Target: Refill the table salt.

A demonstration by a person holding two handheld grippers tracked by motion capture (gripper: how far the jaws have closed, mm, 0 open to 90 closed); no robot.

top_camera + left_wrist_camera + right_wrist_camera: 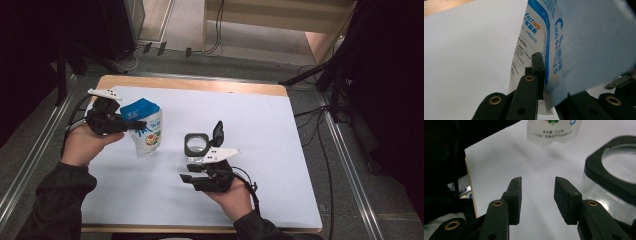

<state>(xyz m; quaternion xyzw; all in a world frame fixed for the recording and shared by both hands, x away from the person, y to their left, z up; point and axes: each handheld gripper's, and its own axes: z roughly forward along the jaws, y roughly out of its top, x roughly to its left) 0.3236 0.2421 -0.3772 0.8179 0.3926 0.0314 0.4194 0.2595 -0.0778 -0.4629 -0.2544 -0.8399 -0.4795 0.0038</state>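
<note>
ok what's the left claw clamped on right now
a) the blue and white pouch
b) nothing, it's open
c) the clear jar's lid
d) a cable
a: the left claw pinches the blue and white pouch, and the left gripper view shows its jaws shut on the pouch's edge.

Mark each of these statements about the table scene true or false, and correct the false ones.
1. The left hand-held gripper is shut on the blue-and-white pouch. True.
2. The pouch lies flat on the table. False: it is held up, its bottom edge off the white table cover.
3. The clear jar has its black hinged lid flipped open. True.
4. The right hand-held gripper grips the jar. False: its jaws stand apart with nothing between them, the jar beside them.
</note>
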